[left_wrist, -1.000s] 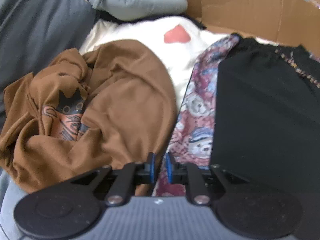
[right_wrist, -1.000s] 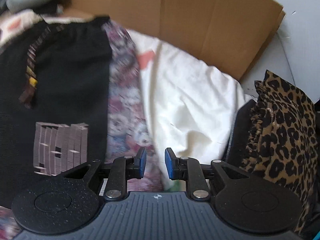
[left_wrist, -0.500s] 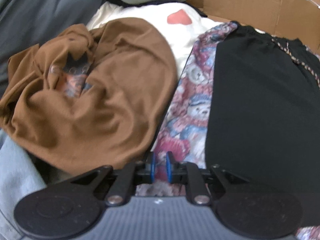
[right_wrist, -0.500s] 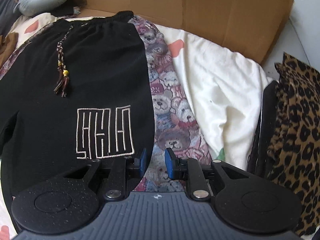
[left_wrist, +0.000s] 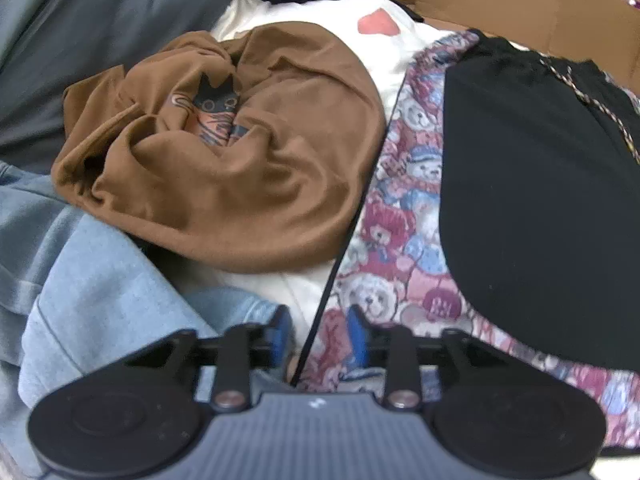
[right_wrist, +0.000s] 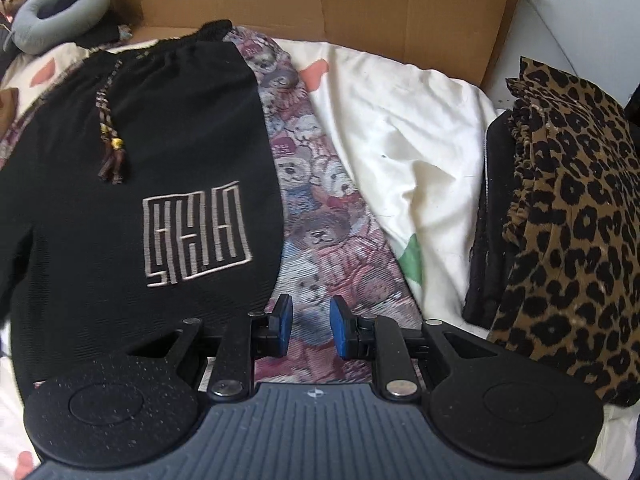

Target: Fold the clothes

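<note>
The left gripper (left_wrist: 318, 334) is hovering with its jaws partly apart, having just been opening, and nothing is caught between the blue pads; only the dark edge of the teddy-bear blanket (left_wrist: 404, 208) is running beneath the gap. Ahead and to its right the black garment (left_wrist: 532, 208) is lying spread flat on that blanket, probably laid out so as to be folded. Ahead and to its left a crumpled brown shirt (left_wrist: 240, 160) is sitting in a heap, and close on the left a light blue garment (left_wrist: 100, 304) is bunched up; both are likely waiting their turn. Only this view is showing those two

The right gripper (right_wrist: 309, 326) is holding its jaws a little apart and gripping nothing, with bear-print blanket showing through the gap. Just to its left lies the black garment (right_wrist: 132, 184), its right edge near the left pad, so a grasp on that side seems to be what is being lined up. This view alone is revealing the pale maze-like emblem (right_wrist: 196, 236) and the beaded drawstring (right_wrist: 112, 148) on the cloth. Well off to the right a leopard-print stack (right_wrist: 568, 232) is sitting folded, apparently finished work, and beyond everything a cardboard wall (right_wrist: 360, 8) is standing
</note>
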